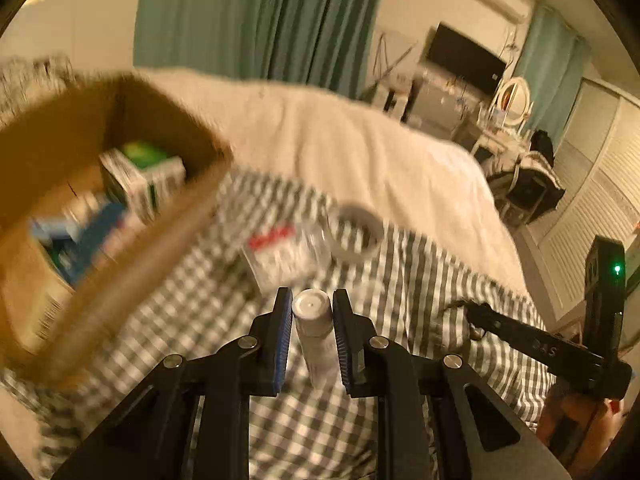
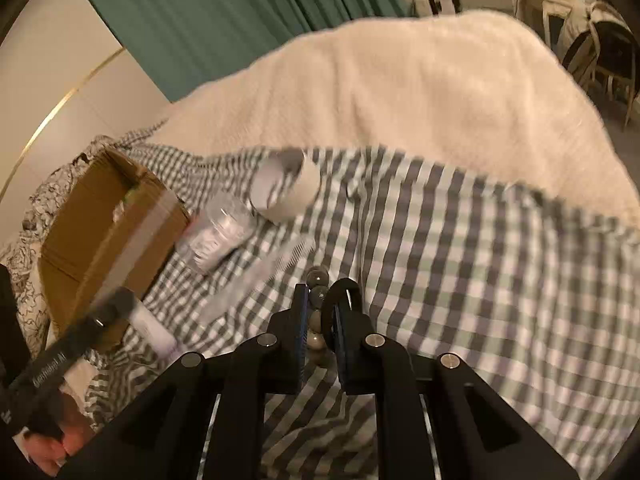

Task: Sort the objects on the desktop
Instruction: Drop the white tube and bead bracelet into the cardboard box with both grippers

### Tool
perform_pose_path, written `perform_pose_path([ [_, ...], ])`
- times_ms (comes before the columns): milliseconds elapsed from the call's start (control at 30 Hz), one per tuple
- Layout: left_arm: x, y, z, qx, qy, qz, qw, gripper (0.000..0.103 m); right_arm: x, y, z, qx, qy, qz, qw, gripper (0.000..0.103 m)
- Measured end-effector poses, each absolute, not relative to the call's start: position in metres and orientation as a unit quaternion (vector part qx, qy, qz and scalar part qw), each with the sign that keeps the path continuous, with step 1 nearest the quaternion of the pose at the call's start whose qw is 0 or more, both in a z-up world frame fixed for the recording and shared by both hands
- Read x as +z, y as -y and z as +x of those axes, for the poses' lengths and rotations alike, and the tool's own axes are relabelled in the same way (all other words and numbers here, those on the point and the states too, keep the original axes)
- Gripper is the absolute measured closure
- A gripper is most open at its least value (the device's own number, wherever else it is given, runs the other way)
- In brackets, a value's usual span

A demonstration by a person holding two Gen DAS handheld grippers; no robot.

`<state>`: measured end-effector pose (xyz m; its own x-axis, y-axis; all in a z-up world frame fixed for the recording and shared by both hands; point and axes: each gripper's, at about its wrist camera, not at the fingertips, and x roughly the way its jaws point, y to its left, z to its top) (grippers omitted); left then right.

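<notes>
My left gripper [image 1: 312, 296] is shut on a small white bottle [image 1: 314, 336], its round cap pointing away from me, lifted above the checked cloth [image 1: 420, 280]. In the right wrist view the same bottle [image 2: 154, 330] sticks out of the left gripper [image 2: 120, 302] at the lower left. My right gripper [image 2: 323, 292] is shut on a string of grey beads [image 2: 318, 280] with a black loop beside them. An open cardboard box [image 1: 132, 264] holding several small packages is at the left. A clear jar [image 2: 220, 232] and a tape roll [image 2: 286, 188] lie on the cloth.
The cloth covers part of a bed with a cream blanket [image 2: 420, 92]. A clear comb-like item [image 2: 280, 260] lies near the jar. Green curtains [image 1: 260, 16], a dark screen [image 1: 464, 56] and a dressing table stand behind. A hand [image 2: 44, 452] holds the left gripper.
</notes>
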<state>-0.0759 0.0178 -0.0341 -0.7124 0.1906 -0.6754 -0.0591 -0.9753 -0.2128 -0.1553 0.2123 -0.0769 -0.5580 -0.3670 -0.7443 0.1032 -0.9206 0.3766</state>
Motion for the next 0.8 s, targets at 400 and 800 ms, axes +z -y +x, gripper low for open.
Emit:
perform_pose_path([
  [400, 0.061, 0.064, -0.057, 0.953, 0.076, -0.291, 0.040, 0.083, 0.040, -0.145, -0.109, -0.894, 0.086, 0.402, 0.178, 0.092],
  [800, 0.049, 0.183, -0.104, 0.940, 0.068, -0.333, -0.028, 0.083, 0.068, 0.052, -0.160, -0.844, 0.044, 0.438, 0.305, 0.092],
])
